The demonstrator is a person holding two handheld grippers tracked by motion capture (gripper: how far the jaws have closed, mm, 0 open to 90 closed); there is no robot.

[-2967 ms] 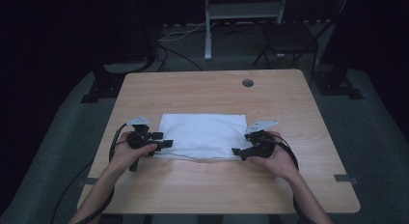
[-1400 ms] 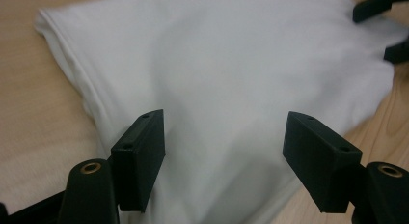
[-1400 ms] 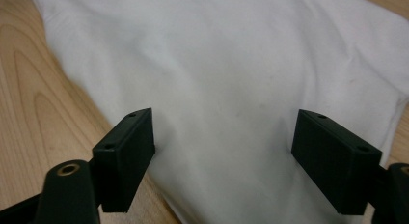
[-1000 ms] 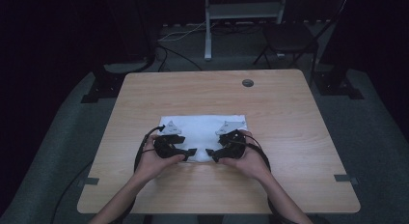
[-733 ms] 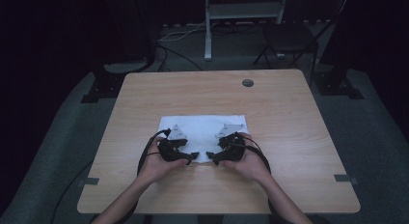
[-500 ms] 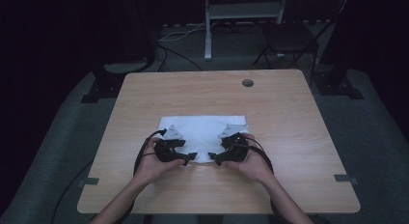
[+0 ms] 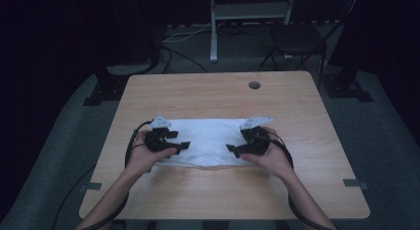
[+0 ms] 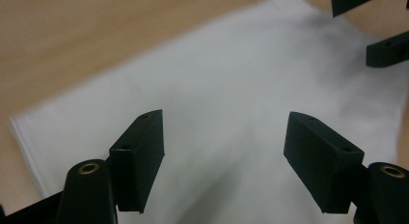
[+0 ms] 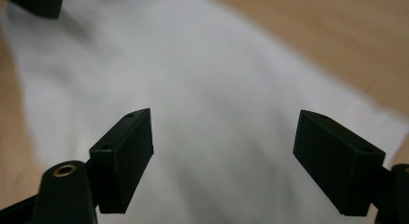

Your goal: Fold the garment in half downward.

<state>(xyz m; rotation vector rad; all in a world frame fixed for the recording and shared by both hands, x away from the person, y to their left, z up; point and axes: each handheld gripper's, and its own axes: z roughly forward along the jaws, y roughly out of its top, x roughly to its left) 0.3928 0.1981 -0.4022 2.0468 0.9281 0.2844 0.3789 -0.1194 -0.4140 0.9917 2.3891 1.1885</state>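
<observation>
You will find no writing, label, brand, number or sign to read anywhere here. The white cloth (image 7: 208, 141) lying under and between your left claw (image 7: 182, 145) and your right claw (image 7: 232, 149) is plain, with no print or tag showing on it. The bench (image 7: 218, 91) beyond both claws carries no readable marking either.
</observation>
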